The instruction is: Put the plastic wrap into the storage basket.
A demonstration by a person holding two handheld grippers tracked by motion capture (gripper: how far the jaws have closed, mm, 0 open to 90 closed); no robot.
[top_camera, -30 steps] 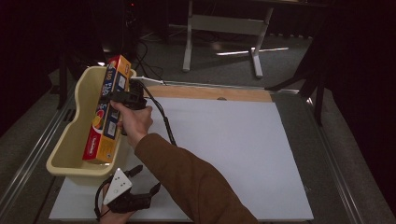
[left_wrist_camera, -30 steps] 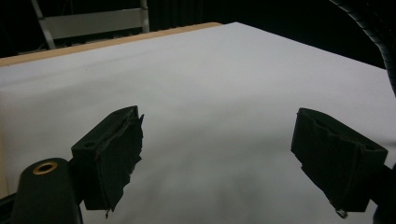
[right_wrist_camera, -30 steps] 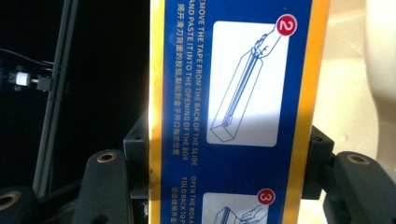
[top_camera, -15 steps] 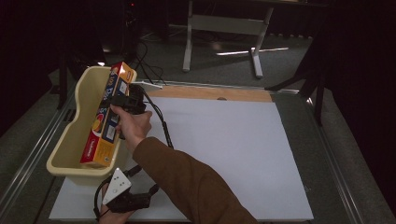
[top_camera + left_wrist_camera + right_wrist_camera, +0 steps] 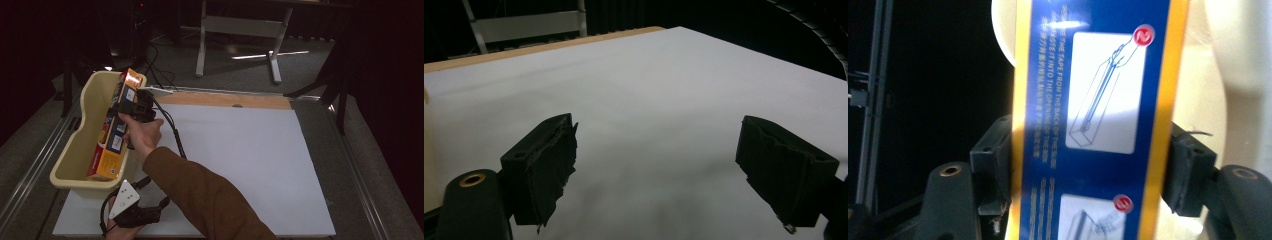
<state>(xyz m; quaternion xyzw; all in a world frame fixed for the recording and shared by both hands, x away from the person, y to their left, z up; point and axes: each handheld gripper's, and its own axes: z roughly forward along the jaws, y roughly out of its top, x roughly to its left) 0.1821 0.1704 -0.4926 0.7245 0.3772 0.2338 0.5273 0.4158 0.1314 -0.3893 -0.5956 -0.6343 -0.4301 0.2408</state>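
A long yellow, red and blue box (image 5: 114, 131) lies slanted over the cream plastic tub (image 5: 82, 120) at the table's left, its lower end inside the tub and its upper end near the far rim. My right gripper (image 5: 131, 107) is shut on the box near its upper half. In the right gripper view both black jaws press the sides of the box (image 5: 1098, 120), whose blue face carries white instruction pictures. My left gripper (image 5: 131, 211) rests at the table's front edge, below the tub. Its jaws stand wide open over bare white sheet (image 5: 659, 165), holding nothing.
A white sheet (image 5: 240, 160) covers most of the table, with a wooden strip (image 5: 225, 100) along its far edge. A black cable (image 5: 172, 132) trails from the right gripper across the sheet. A metal table frame (image 5: 240, 30) stands on the dark floor beyond.
The right gripper has tilted and lowered the box farther into the tub, shifting slightly toward me. The left gripper has stayed put.
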